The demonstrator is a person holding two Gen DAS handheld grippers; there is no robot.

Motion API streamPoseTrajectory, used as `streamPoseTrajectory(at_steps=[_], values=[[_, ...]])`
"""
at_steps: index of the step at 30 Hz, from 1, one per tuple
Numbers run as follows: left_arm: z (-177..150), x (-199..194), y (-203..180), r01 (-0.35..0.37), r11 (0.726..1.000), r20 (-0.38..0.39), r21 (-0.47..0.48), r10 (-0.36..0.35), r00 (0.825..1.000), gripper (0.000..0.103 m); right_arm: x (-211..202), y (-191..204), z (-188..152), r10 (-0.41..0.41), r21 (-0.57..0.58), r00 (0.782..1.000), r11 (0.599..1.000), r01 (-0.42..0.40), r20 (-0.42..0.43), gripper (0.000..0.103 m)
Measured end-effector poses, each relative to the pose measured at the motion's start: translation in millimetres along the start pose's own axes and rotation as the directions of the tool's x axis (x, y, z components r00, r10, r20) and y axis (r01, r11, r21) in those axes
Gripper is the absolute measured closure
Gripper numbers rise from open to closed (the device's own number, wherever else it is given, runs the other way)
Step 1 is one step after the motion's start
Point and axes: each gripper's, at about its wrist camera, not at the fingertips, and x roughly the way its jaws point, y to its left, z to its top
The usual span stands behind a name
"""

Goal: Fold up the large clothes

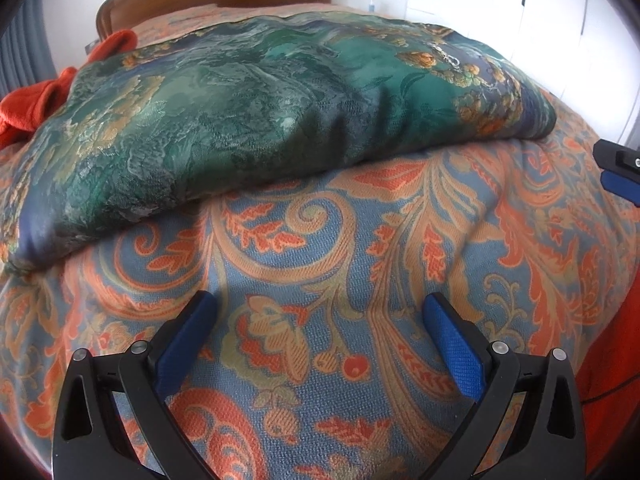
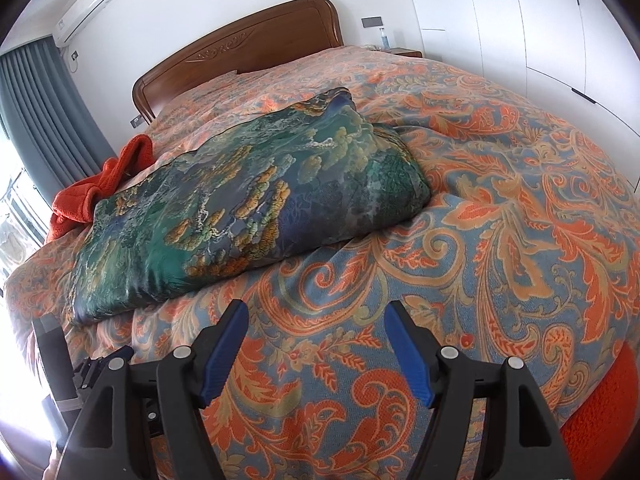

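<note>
On one bed [image 2: 500, 208], one folded green quilt [image 2: 256, 200], two claws

green floral quilt [image 2: 248, 200]; orange-blue paisley bedspread [image 2: 500, 208]

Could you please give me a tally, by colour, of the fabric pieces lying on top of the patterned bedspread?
Green patterned: 1, the folded green cloth, lying flat on the bedspread.
Orange-red: 1, the crumpled orange cloth at the folded piece's far left end.
Total: 2
</note>
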Motion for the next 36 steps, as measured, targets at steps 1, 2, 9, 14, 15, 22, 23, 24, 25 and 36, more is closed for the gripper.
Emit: streamPoseTrajectory(at_steps=[1, 2, 9, 14, 15, 22, 23, 24, 25, 36], values=[[-0.8, -0.5, 0.0, 0.0, 1.0, 0.002, 0.001, 0.0, 1.0, 0.001, 0.5, -0.6, 0.1, 0.003, 0.002, 1.0, 1.0, -0.003, -0.001, 0.031], [-1.5, -0.9, 0.2, 0.001, 1.0, 0.005, 0.0, -0.001, 1.0, 0.001, 0.9, -1.1, -0.3, 0.008, 0.006, 1.0, 1.0, -0.008, -0.002, 0.031], [-8.3, -11.2, 2.1, 0.009, 1.0, 0.02, -0.007, -0.009, 1.0, 0.001, 4.3, -7.3, -1.7, 0.046, 0.043, 0.999, 0.998, -0.046, -0.006, 0.031], [-10.5, -23.2, 4.0, 0.021, 1.0, 0.025, -0.018, -0.021, 0.999, 0.001, 4.1, -11.9, -2.2, 0.023, 0.046, 1.0, 0.999, -0.024, 0.009, 0.031], [-11.2, -25.5, 4.6, 0.024, 1.0, 0.027, -0.02, -0.023, 0.999, 0.001, 3.8, -11.9, -2.5, 0.02, 0.041, 1.0, 0.999, -0.021, 0.009, 0.031], [-16.1, -40.4, 5.3, 0.031, 0.999, 0.029, -0.02, -0.031, 0.999, 0.001, 3.3, -11.3, -5.3, 0.023, 0.039, 1.0, 0.999, -0.023, 0.003, 0.031], [-16.4, -42.4, 5.2, 0.033, 0.999, 0.03, -0.02, -0.032, 0.999, 0.001, 3.6, -10.6, -5.7, 0.025, 0.036, 1.0, 0.999, -0.025, 0.001, 0.031], [-16.0, -43.6, 3.9, 0.034, 0.999, 0.03, -0.02, -0.033, 0.999, 0.001, 3.9, -9.9, -6.0, 0.027, 0.033, 1.0, 0.999, -0.027, -0.001, 0.031], [-17.0, -46.2, 4.1, 0.035, 0.999, 0.032, -0.02, -0.034, 0.999, 0.001, 3.9, -9.2, -6.3, 0.028, 0.031, 1.0, 0.999, -0.028, -0.002, 0.031], [5.4, -94.5, 16.7, 0.067, 0.998, 0.154, -0.002, -0.065, 0.986, 0.001, -3.8, -18.0, 22.1, 0.019, 0.06, 0.998, 0.998, -0.023, 0.062, 0.031]])
